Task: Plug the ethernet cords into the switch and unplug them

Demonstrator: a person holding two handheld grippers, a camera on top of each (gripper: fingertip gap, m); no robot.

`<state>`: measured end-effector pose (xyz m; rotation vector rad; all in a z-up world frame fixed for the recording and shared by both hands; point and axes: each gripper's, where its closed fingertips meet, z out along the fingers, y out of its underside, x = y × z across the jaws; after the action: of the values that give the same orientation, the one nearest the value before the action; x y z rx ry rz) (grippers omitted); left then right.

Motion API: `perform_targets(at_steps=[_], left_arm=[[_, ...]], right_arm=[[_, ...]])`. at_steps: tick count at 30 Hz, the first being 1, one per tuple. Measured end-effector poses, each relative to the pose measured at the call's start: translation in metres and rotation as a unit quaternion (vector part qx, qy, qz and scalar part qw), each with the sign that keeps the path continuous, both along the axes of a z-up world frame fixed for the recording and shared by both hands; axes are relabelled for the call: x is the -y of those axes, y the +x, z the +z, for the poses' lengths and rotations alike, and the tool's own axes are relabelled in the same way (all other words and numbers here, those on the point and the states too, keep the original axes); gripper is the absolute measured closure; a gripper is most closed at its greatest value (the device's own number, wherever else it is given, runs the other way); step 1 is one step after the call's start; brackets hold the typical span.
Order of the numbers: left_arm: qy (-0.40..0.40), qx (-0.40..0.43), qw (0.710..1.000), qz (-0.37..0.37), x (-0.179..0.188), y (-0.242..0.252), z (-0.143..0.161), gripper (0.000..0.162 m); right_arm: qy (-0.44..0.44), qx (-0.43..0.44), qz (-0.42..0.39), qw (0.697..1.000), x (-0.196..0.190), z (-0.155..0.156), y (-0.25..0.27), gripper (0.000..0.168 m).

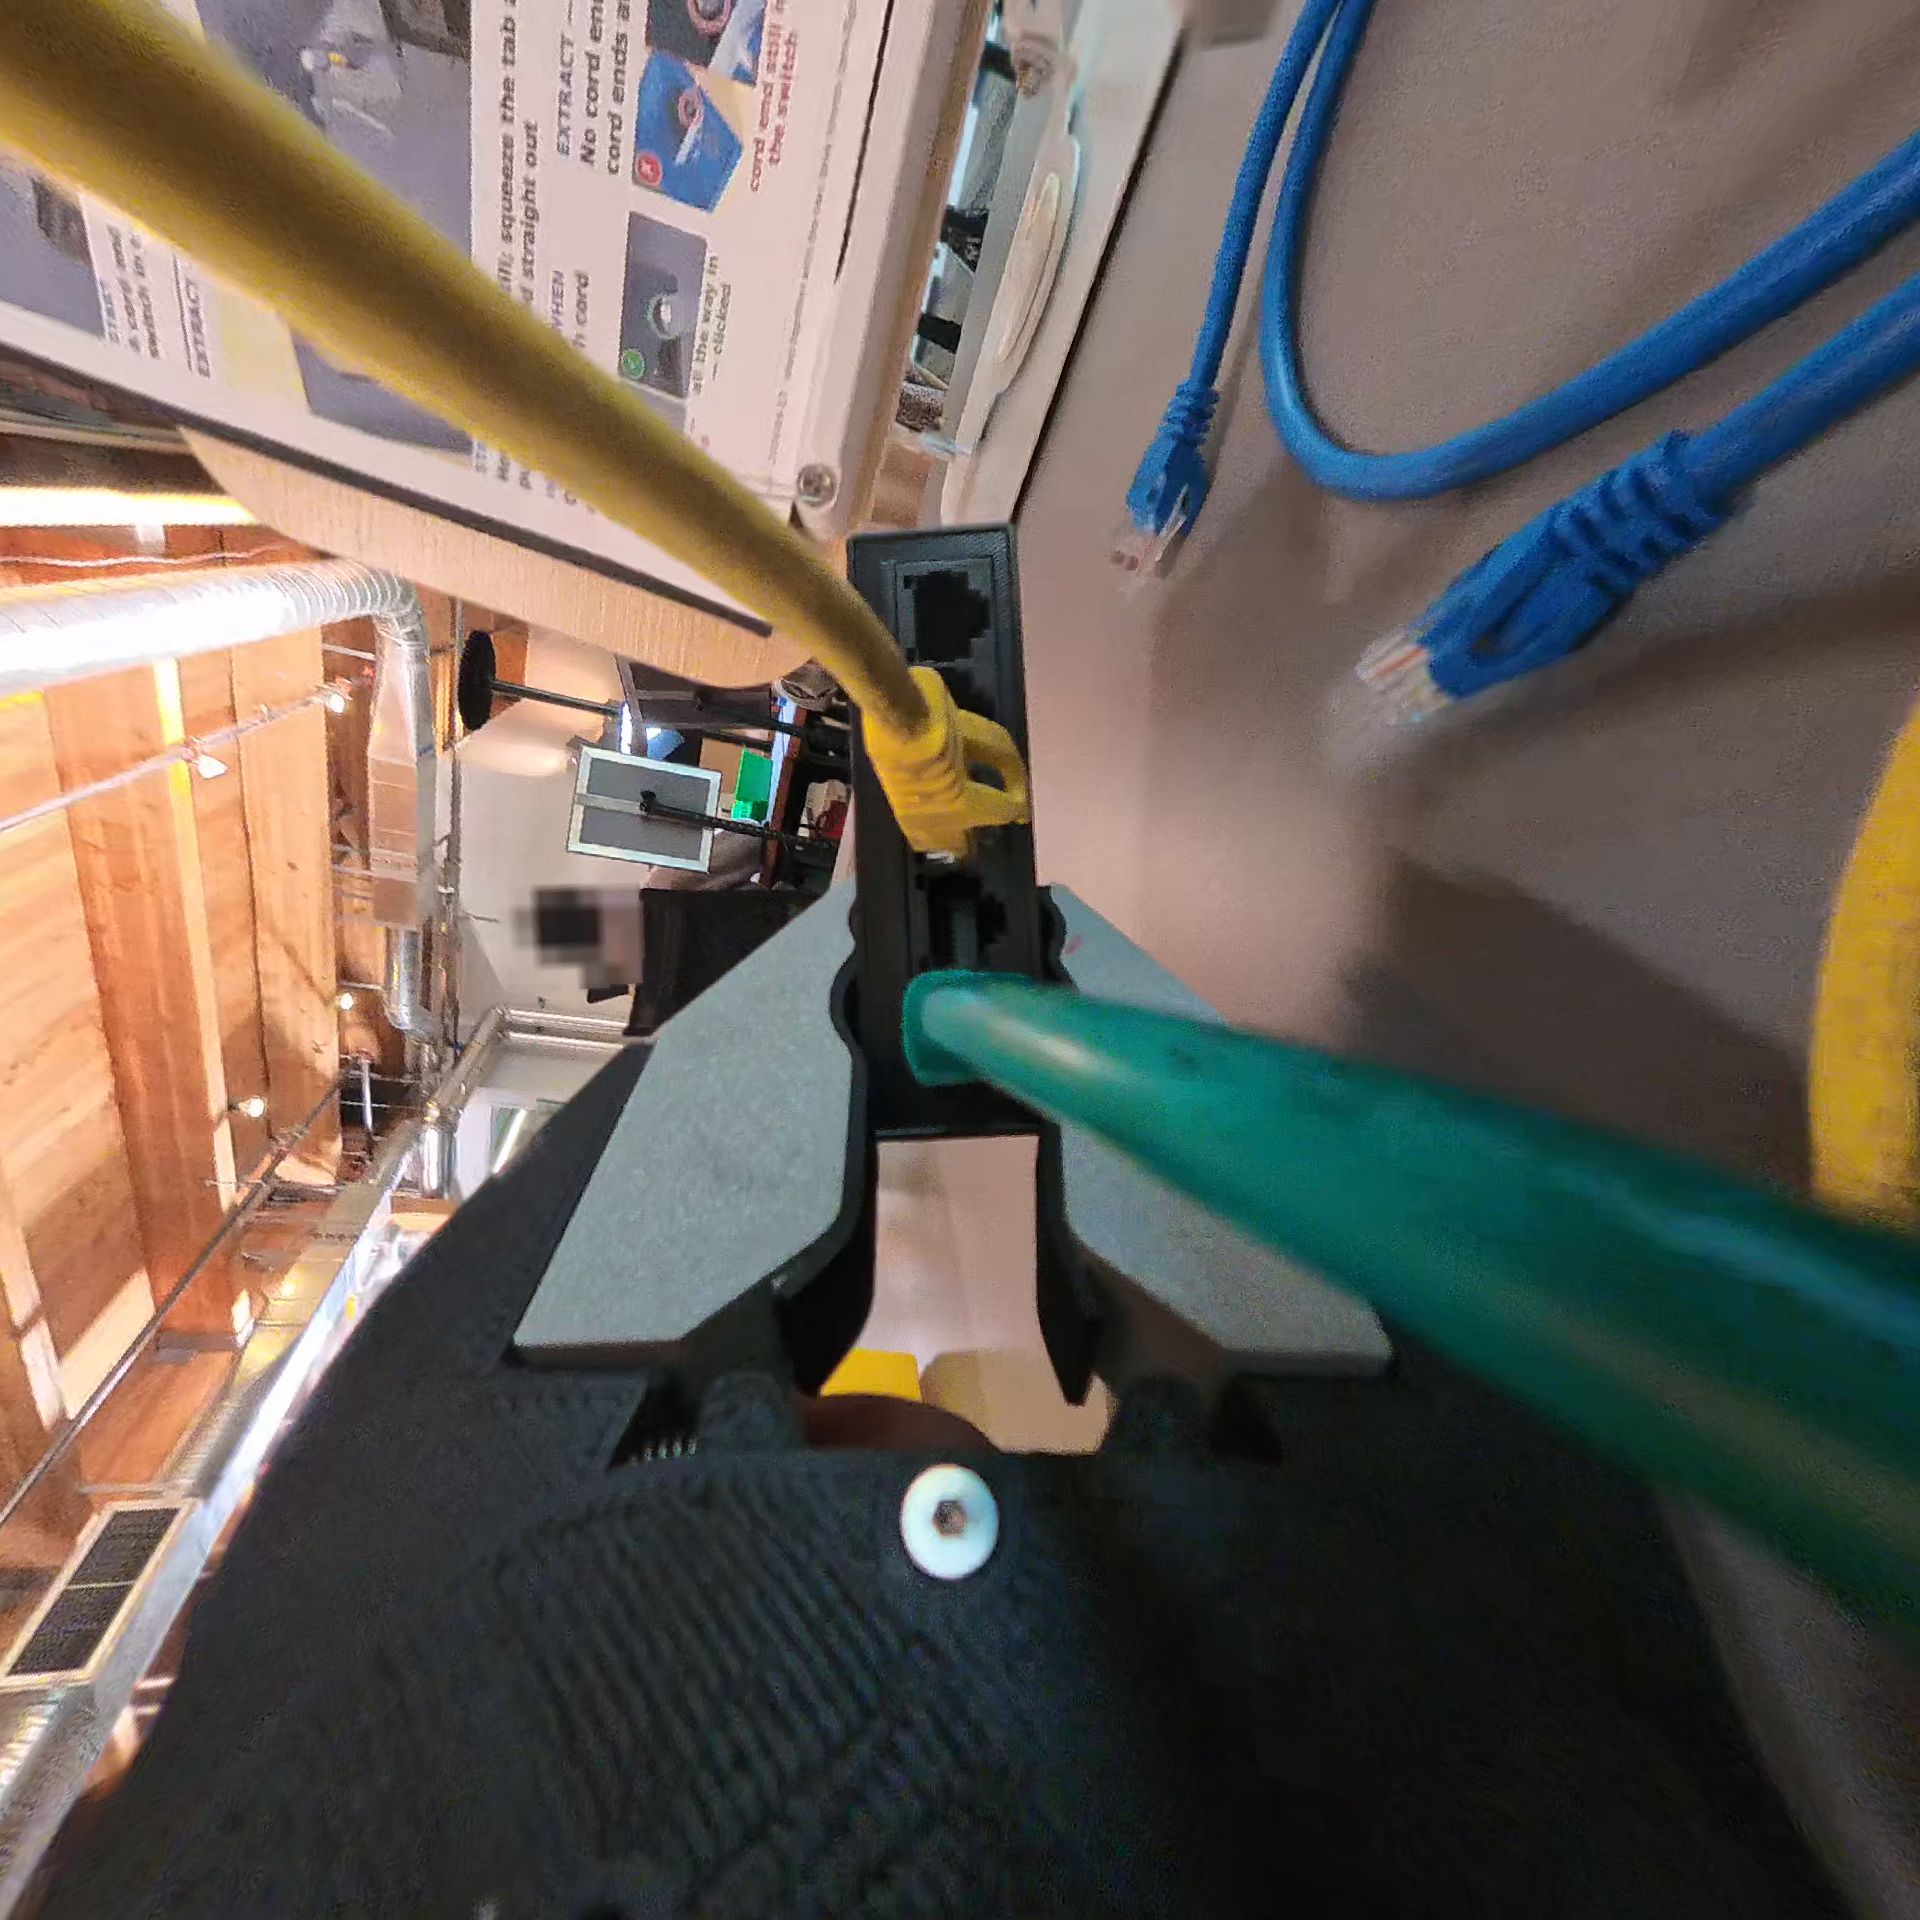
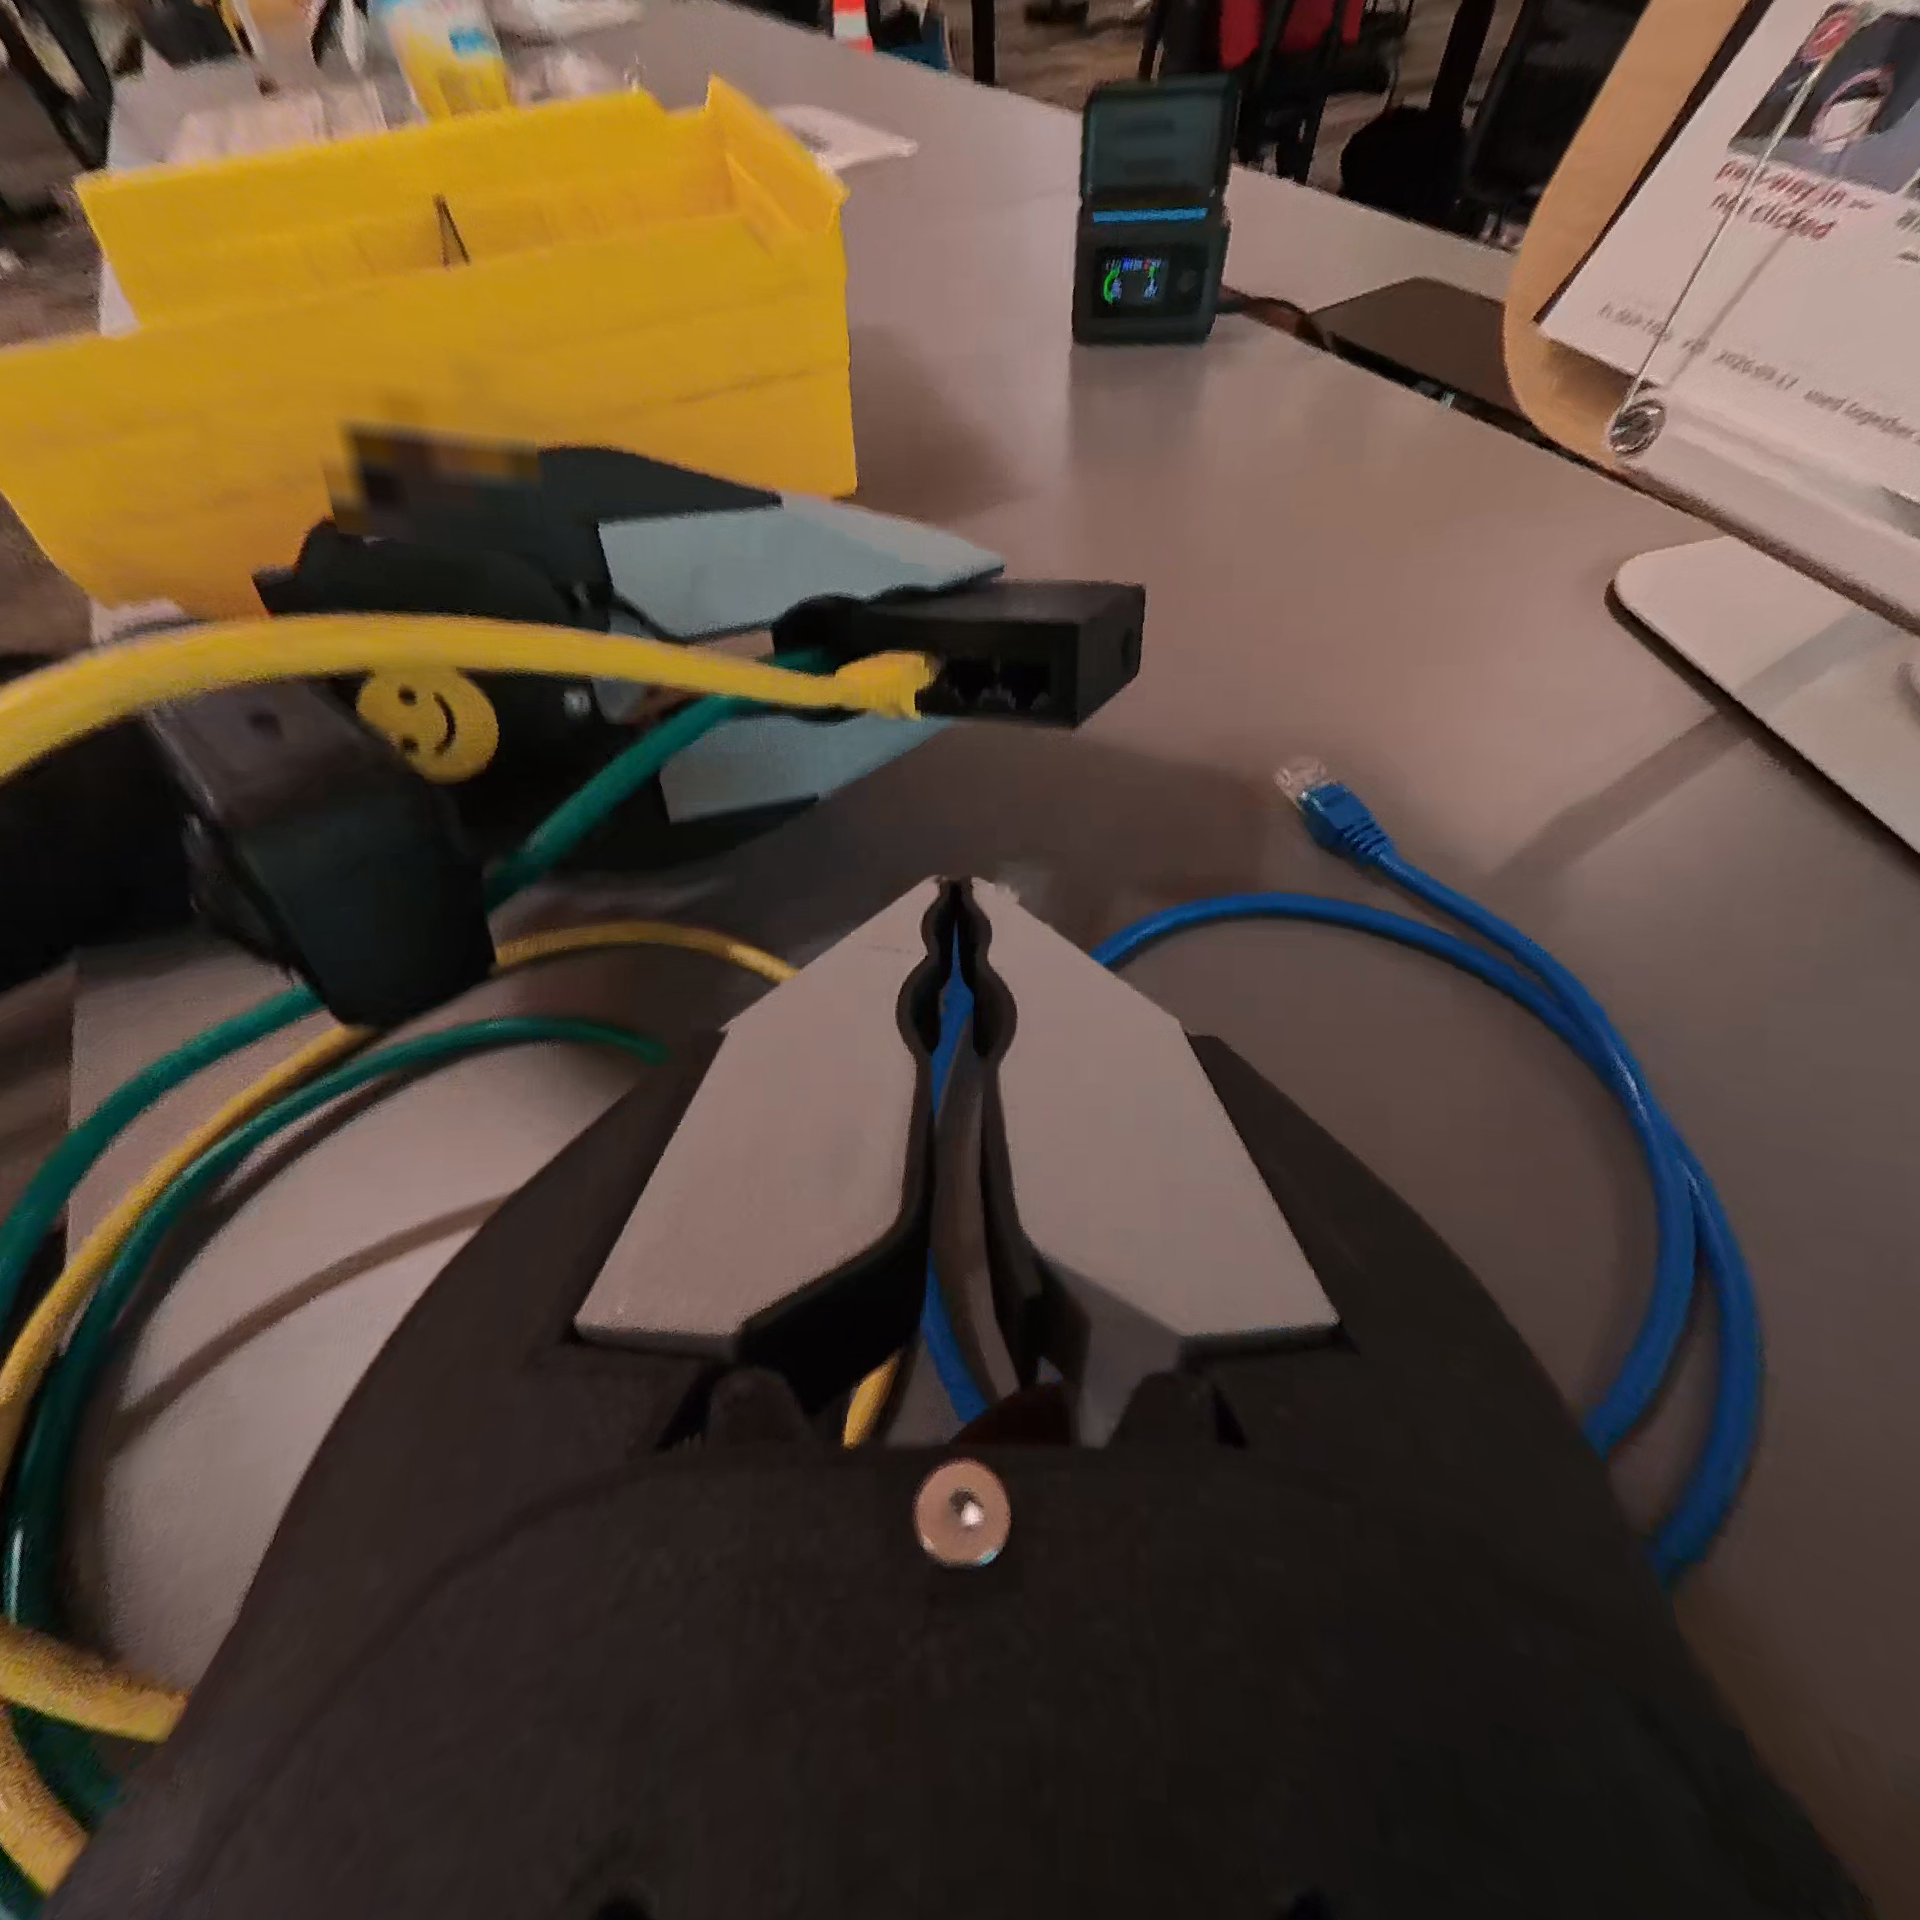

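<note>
The black switch (image 2: 997,649) is being held above the grey worktop (image 2: 1351,582) by the left hand-held gripper (image 1: 951,997), its fingers clamped on one end; yellow cord (image 1: 935,769) and green cord (image 1: 1247,1132) are being kept plugged in. The right hand-held gripper (image 2: 958,899) is being pressed together on the blue cord (image 2: 1621,1060), beside open worktop.
</note>
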<state>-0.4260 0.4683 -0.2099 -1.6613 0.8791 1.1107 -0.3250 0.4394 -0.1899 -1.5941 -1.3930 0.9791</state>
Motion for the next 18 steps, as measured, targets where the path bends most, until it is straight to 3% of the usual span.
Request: perform_targets(at_steps=[7,12,18], left_arm=[[-0.034,0.010,0.999,-0.018,0.005,-0.002,-0.014,0.136],[-0.030,0.018,0.999,-0.019,0.004,0.002,-0.012,0.136],[-0.032,0.029,0.999,-0.019,0.006,0.001,-0.014,0.136]], right_arm=[[0.137,0.109,0.002,0.985,0.004,-0.041,-0.007,0.162],[0.250,0.139,-0.005,0.958,-0.001,-0.048,-0.019,0.154],[0.269,0.166,-0.009,0.949,-0.013,-0.058,-0.027,0.153]])
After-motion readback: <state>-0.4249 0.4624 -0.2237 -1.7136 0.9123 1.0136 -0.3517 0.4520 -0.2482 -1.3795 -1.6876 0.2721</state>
